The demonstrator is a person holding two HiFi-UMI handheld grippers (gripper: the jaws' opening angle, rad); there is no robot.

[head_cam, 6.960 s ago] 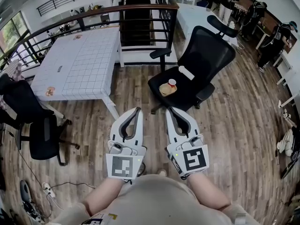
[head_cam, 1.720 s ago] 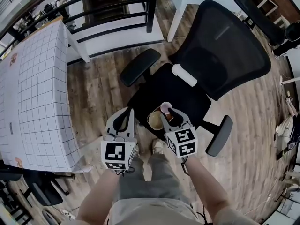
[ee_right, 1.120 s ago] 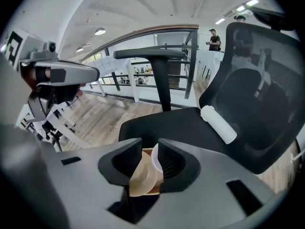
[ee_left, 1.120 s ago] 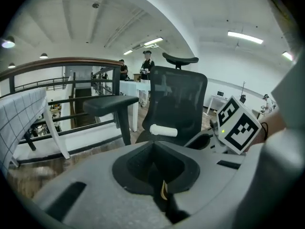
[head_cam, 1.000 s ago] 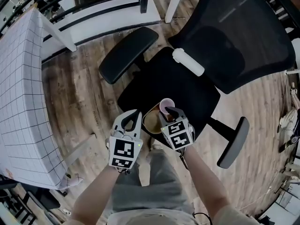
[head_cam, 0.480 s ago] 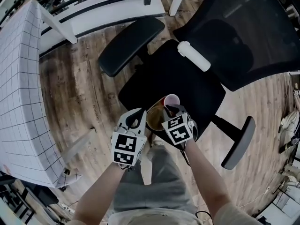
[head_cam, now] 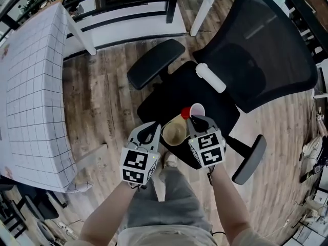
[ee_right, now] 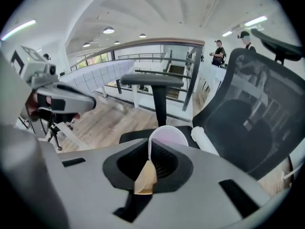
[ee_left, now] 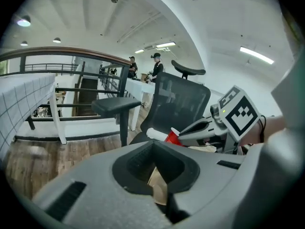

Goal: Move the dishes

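The cup (head_cam: pixel 191 111) looks smooth plastic, the plate (head_cam: pixel 174 133) matt, papery

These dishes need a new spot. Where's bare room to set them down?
The gridded white table left of the chair is mostly bare. The seat is open beside the white roll; crowded around the bowl and red cup.

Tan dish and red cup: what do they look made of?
The dish looks like moulded paper or pulp: flat tan, matte, no glare. The cup is probably disposable plastic or coated paper: red outside, white inside, very thin wall.
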